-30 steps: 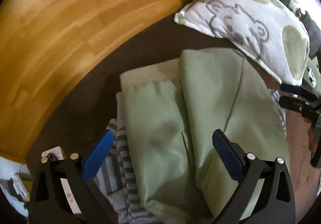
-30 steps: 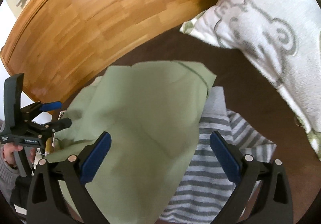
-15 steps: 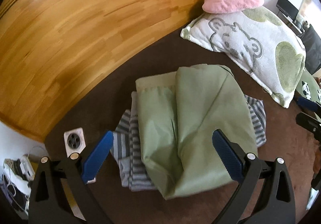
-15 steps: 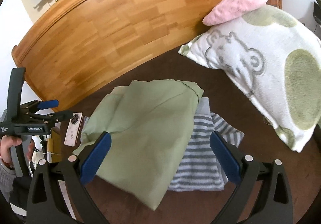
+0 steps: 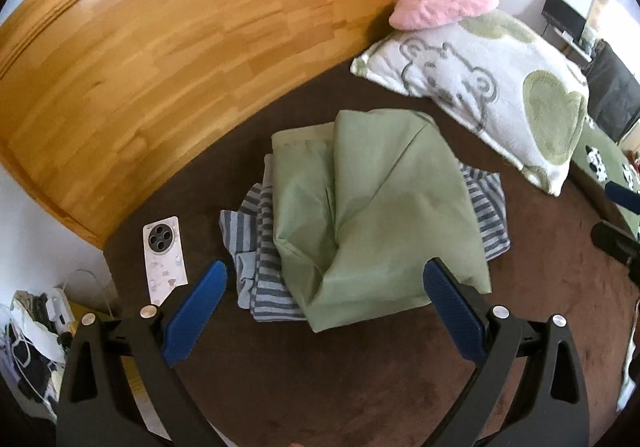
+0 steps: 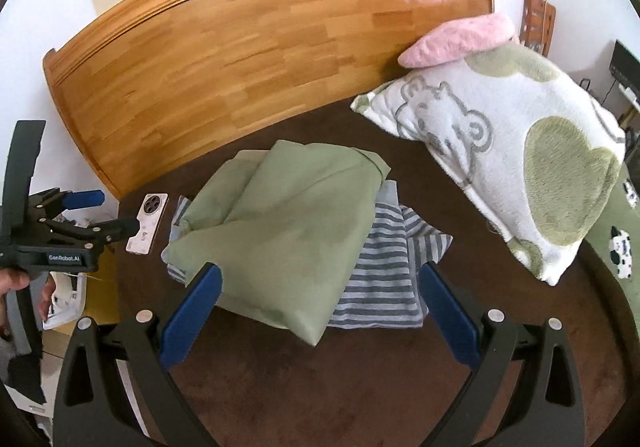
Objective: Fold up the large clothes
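Observation:
A folded light-green garment (image 5: 372, 207) (image 6: 288, 223) lies on top of a folded grey-striped garment (image 5: 256, 239) (image 6: 384, 271) on the brown bed cover. My left gripper (image 5: 324, 311) is open and empty, held back from the near edge of the pile; it also shows at the left of the right wrist view (image 6: 108, 213). My right gripper (image 6: 318, 307) is open and empty, above the near edge of the pile. Its fingers show at the right edge of the left wrist view (image 5: 618, 215).
A wooden headboard (image 5: 180, 47) (image 6: 260, 59) runs behind the pile. A bear-print pillow (image 5: 492, 87) (image 6: 520, 151) with a pink cushion (image 5: 444, 5) (image 6: 460, 41) lies to the right. A white phone (image 5: 164, 259) (image 6: 146, 217) lies left of the pile near the bed's edge.
Both grippers have pulled back and up from the pile, so it looks smaller and farther away. The phone and more bed cover have come into view. The garments have not moved.

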